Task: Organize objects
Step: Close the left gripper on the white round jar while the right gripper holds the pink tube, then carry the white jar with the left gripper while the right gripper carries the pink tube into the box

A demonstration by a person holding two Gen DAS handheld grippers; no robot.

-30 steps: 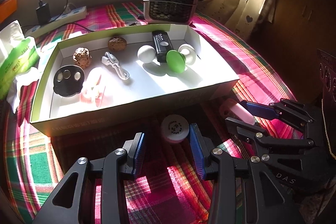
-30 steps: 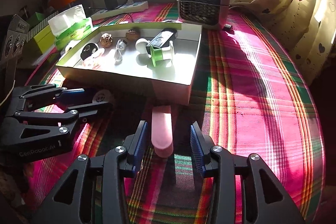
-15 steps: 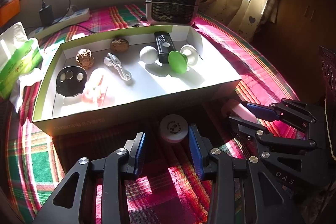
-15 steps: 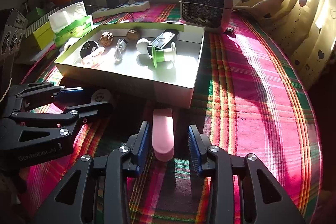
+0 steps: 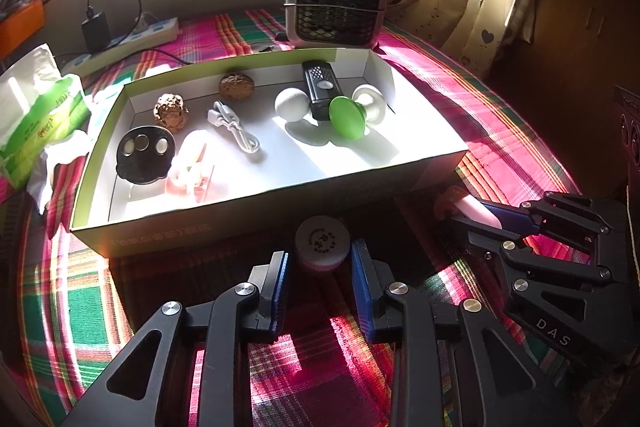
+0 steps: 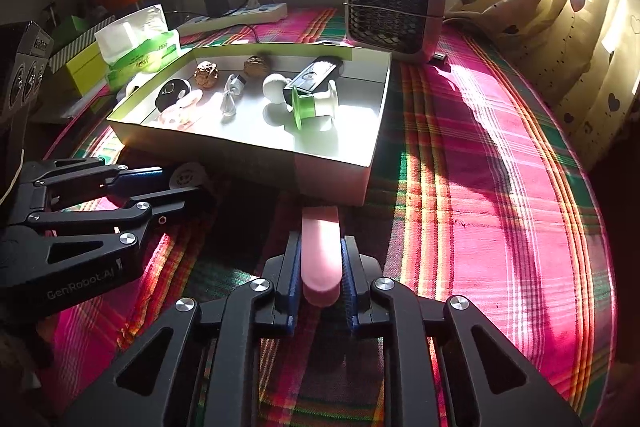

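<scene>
the right gripper has just been closing, and now both blue pads press against the sides of the pink tube. the tube lies flat on the plaid cloth, its far end pointing at the near wall of the open box, just short of it. in the left wrist view the same tube pokes out between the right gripper's fingers at the box's near right corner.

over to the left gripper: its jaws have just been closing too, with the small round jar between them. the right pad sits against the jar's side, the left pad looks a sliver off it, so whether the pinch is made is hard to call. the jar stands on the cloth just beside the box's near wall, in shadow, white printed lid up, pink base showing below.

inside the box: a black round holder with three discs, a pale pink clear item beside it, two walnuts, a white cable, a white ball, a black remote-like gadget and a green-and-white spool.

behind the box stands a small grey heater. a power strip with a black charger lies along the back left, and a green tissue pack sits at the left edge. curtains with hearts hang on the right.
</scene>
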